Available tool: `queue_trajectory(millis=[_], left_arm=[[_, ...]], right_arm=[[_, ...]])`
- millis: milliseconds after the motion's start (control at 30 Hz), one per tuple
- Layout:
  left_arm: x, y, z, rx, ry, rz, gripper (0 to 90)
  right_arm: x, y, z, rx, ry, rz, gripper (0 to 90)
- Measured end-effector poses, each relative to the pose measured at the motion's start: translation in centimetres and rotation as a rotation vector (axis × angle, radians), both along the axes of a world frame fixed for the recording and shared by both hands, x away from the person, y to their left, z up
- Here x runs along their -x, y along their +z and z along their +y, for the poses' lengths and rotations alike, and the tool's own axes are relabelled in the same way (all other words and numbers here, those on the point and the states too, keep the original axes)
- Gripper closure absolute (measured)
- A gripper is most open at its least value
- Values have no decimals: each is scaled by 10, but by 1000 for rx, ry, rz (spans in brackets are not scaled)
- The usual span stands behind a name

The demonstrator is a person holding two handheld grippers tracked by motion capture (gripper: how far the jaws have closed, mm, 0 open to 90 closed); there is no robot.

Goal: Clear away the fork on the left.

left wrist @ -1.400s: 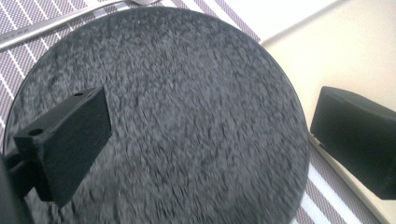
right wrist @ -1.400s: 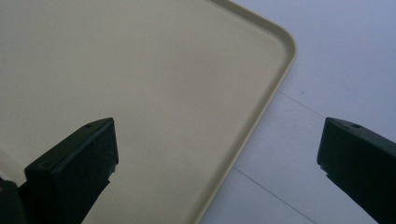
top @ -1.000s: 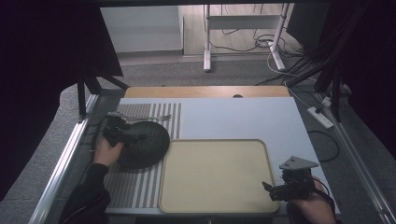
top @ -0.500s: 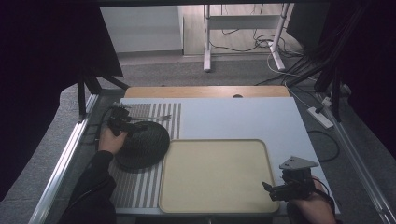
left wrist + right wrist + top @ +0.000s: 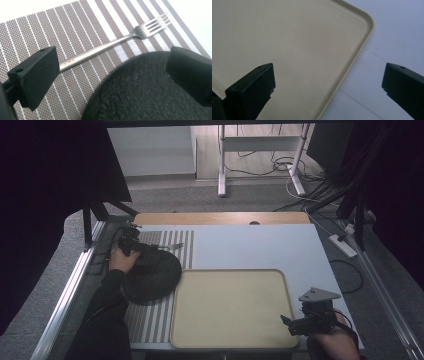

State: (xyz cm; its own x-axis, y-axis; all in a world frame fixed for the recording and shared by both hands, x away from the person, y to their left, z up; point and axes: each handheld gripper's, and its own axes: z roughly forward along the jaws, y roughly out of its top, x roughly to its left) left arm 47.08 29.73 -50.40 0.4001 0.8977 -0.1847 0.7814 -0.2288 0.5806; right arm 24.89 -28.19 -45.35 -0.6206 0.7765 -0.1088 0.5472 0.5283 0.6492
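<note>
A silver fork (image 5: pixel 112 45) is framed between the widely spread jaws of the left gripper (image 5: pixel 131 242), beside a dark round plate (image 5: pixel 147 92); the right gripper (image 5: pixel 300 322) is held wide apart over a beige tray (image 5: pixel 230 337).

Blk plate (image 5: pixel 150 92); silver fork (image 5: pixel 105 47); grey-striped mat (image 5: pixel 50 32); beige tray (image 5: pixel 294 50).

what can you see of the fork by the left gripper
The fork is plain brushed metal, one piece, with a long slim handle and four tines. It lies flat on the striped placemat, tines pointing away from the left gripper, with small print near the handle's end. That end runs behind one black jaw. The dark round plate lies just beside it; whether they touch is unclear. The jaws stand wide apart, not gripping it.
</note>
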Motion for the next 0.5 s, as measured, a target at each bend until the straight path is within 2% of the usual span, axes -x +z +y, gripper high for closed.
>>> queue_trajectory(millis=[167, 367, 433, 500], left_arm=[[-11, -3, 6, -6, 23, 10, 1], [-22, -5, 15, 12, 43, 10, 3], [-26, -7, 16, 0, 47, 15, 19], [-29, -8, 17, -30, 58, 19, 36]], right_arm=[[0, 0, 0, -1, 1, 1, 0], [0, 0, 0, 1, 6, 2, 0], [0, 0, 0, 1, 8, 2, 0], [0, 0, 0, 3, 9, 3, 0]])
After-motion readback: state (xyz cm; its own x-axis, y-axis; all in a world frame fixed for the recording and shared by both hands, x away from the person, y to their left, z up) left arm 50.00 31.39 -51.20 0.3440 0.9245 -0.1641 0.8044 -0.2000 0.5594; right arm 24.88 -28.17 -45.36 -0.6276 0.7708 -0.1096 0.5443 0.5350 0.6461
